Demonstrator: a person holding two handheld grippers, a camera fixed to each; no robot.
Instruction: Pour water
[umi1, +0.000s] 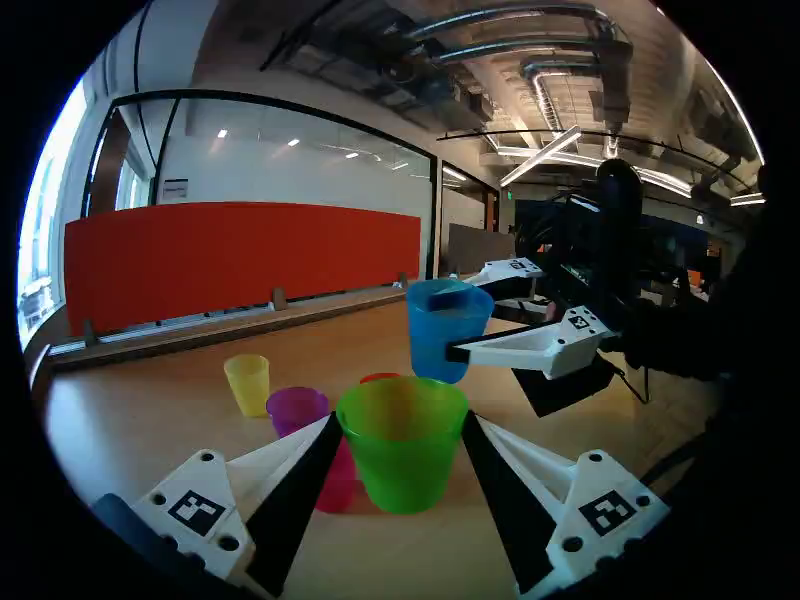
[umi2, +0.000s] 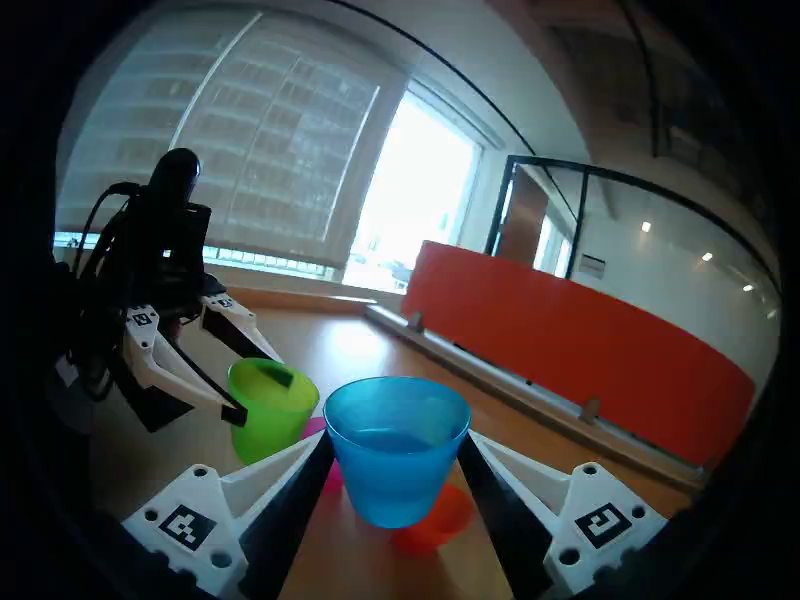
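Blue cup (umi2: 395, 460) gripped by right claw (umi2: 395, 442), green cup (umi1: 402, 450) by left claw (umi1: 402, 425), purple cup (umi1: 295, 405) alongside.

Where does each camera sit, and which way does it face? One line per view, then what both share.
Left gripper view: rides the left hand-held gripper, facing along its fingers at the green cup they grip, orange partition beyond; the person's dark sleeve shows right.
Right gripper view: rides the right hand-held gripper, facing the blue cup it grips, windows beyond.
Shared: both cups, both hand-held grippers, the wooden table, the partition.
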